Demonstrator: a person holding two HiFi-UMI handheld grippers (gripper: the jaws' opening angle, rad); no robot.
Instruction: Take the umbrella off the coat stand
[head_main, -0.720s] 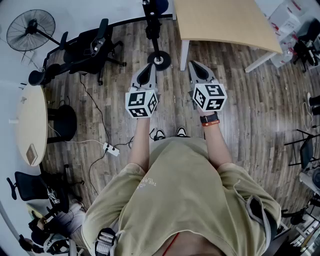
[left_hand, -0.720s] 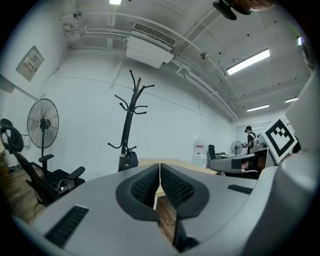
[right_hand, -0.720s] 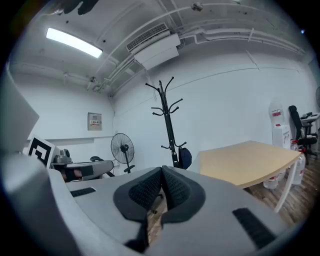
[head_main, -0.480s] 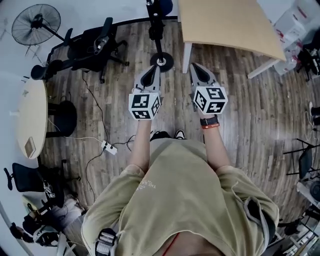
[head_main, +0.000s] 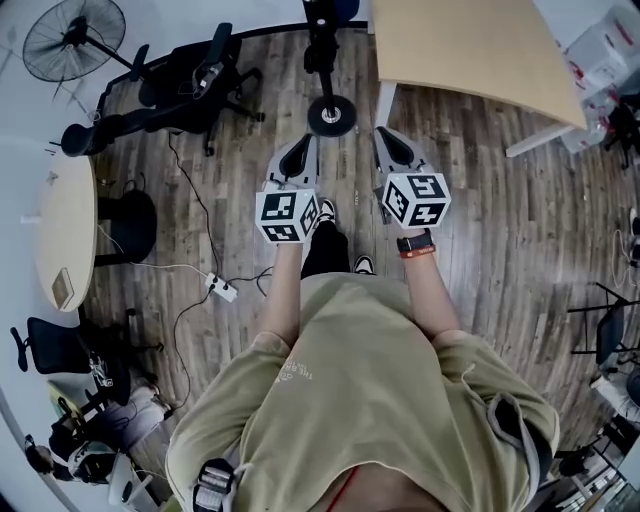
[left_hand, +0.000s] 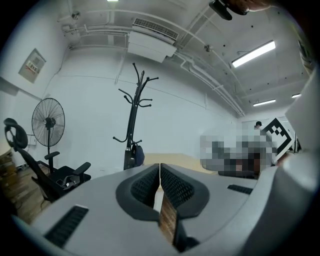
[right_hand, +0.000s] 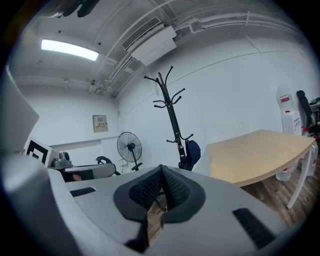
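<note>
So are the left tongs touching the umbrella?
Apart. In the left gripper view the left tongs are shut on nothing, and the umbrella hangs low on the coat stand, well beyond them across the room.

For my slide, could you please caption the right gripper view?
Shut right gripper faces tall black coat stand holding dark blue umbrella.

Top of coat stand (head_main: 331, 116) beyond head view's edge

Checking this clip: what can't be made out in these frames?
Umbrella: too small in both gripper views; how it hooks onto the coat stand is unclear.
Head view: stand's upper part cut off by the top edge.
Left gripper view: mosaic hides the background at right.
</note>
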